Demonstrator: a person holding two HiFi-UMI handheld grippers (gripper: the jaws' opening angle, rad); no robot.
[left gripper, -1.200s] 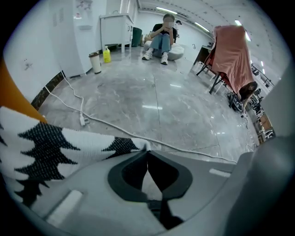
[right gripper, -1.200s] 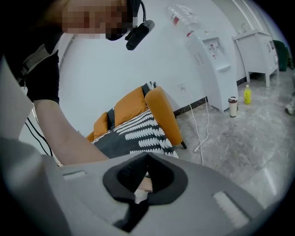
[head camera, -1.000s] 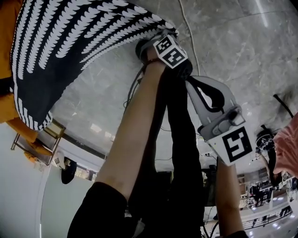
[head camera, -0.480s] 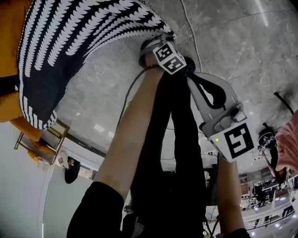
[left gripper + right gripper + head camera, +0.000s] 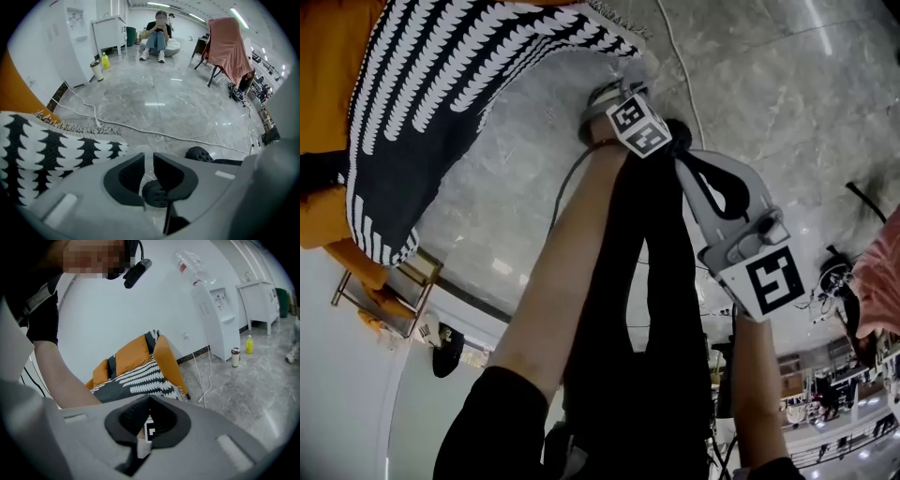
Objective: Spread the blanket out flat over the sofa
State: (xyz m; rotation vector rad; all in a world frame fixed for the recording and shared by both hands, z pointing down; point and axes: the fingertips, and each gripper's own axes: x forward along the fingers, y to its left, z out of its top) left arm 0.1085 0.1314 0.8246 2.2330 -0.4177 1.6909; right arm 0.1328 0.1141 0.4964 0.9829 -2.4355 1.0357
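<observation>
One blanket and one orange sofa fill the head view's ten o'clock. The blanket is draped across the sofa, and one corner hangs off toward the grey floor. It is black with rows of white leaf-shaped marks and has a pale fringe along one edge. There are two grippers, each with a cube of square black-and-white markers. The left gripper has just been opening; its jaws stand slightly apart with only floor in the gap, and the blanket lies at its nine o'clock. The right gripper is closed and empty. One white cable crosses the floor. A yellow bottle stands at eleven o'clock, its label too small to read.
</observation>
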